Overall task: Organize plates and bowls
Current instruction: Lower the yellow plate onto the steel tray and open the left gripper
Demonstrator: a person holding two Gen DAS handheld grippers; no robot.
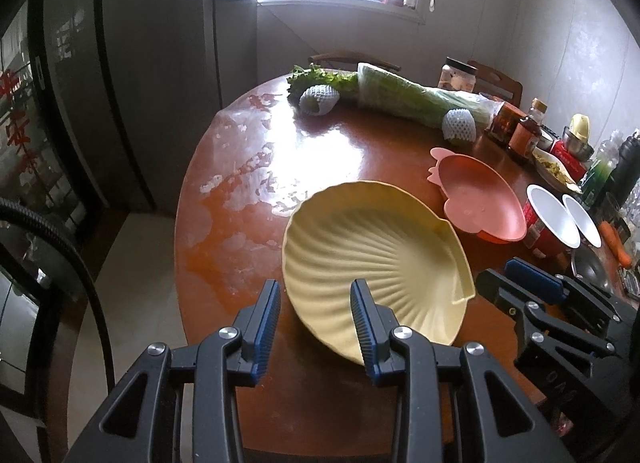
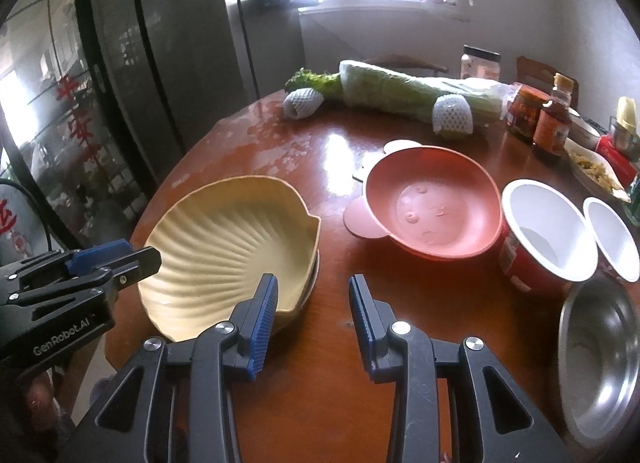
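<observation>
1. Shell-shaped yellow plate [image 1: 376, 259] sits tilted near the front edge of the round wooden table [image 1: 320, 151], apparently resting on a second dish just visible under its rim in the right wrist view.
2. Pink bear-eared bowl [image 2: 434, 207] stands just beyond it, apart, with two white-lined red cups [image 2: 544, 231] and a steel bowl [image 2: 600, 359] further right.
3. Left gripper [image 1: 316, 303] has jaws wide, straddling the plate's near rim without clamping.
4. Right gripper [image 2: 313, 299] is also wide, holding nothing, its left finger [image 2: 266, 303] beside the plate's edge.
5. My advice: close squarely on the thin rim, low and level, so the ribbed plate doesn't tip or slide.
</observation>
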